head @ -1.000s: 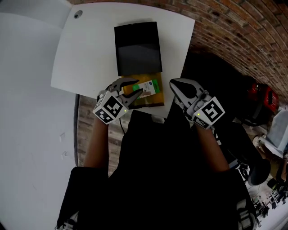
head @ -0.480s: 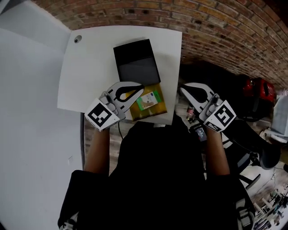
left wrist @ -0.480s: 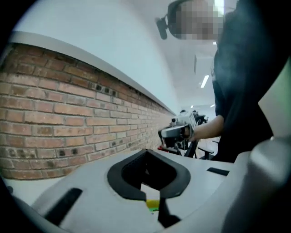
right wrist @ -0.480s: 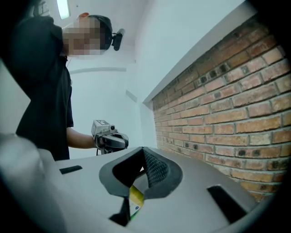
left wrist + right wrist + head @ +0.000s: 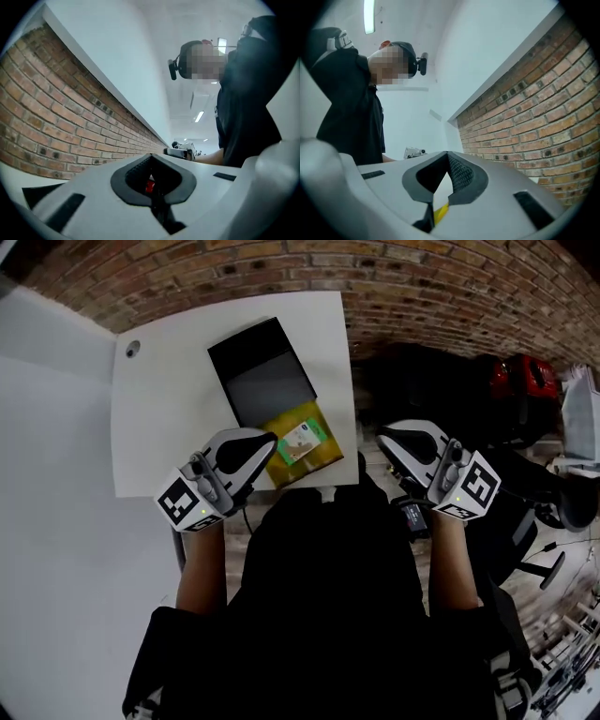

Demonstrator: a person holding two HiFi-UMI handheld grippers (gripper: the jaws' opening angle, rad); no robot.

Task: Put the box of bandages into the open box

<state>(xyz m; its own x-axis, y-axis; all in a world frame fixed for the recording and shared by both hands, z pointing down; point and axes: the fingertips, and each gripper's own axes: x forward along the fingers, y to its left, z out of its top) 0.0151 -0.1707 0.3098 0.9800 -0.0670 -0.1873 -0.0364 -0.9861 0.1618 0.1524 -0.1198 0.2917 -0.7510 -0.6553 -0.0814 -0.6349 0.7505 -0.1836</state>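
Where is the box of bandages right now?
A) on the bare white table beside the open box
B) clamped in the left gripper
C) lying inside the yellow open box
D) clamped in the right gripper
C: in the head view the box of bandages lies inside the yellow open box, while the left gripper and right gripper each have their jaws together on nothing.

No legible text, brand or number is recorded. Print is seen on the green-and-white box of bandages [image 5: 302, 443], but it is too small to be read. Black-and-white square markers [image 5: 184, 503] are carried on the left tongs [image 5: 265, 440] and right tongs [image 5: 386, 439].
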